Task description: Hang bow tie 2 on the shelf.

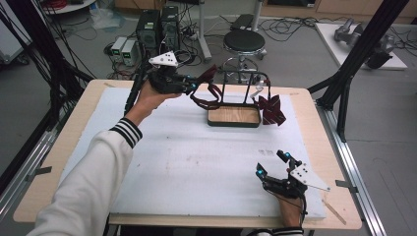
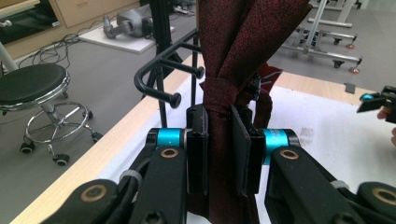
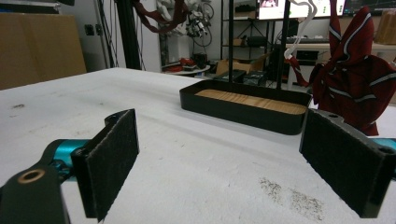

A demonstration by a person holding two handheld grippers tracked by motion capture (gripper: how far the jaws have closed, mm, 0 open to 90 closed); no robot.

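A dark red tie (image 1: 210,92) hangs in the air at the back of the table, left of a black rack (image 1: 245,74) with a wooden base tray (image 1: 233,125). My left gripper (image 1: 193,87) is shut on it; in the left gripper view both pads press the tie (image 2: 229,51) just below its knot, with the left gripper (image 2: 219,149) close to the rack's hooked arms (image 2: 164,77). A second dark red striped tie (image 1: 272,110) hangs at the rack's right end from a white hook (image 1: 256,91). My right gripper (image 1: 271,164) is open and empty, low at the front right.
A white foam sheet (image 1: 187,162) covers the wooden table. The right gripper view looks across it, between my right gripper's (image 3: 231,163) wide-apart pads, to the tray (image 3: 243,112) and striped tie (image 3: 355,88). A stool (image 1: 244,42) and computers stand on the floor behind.
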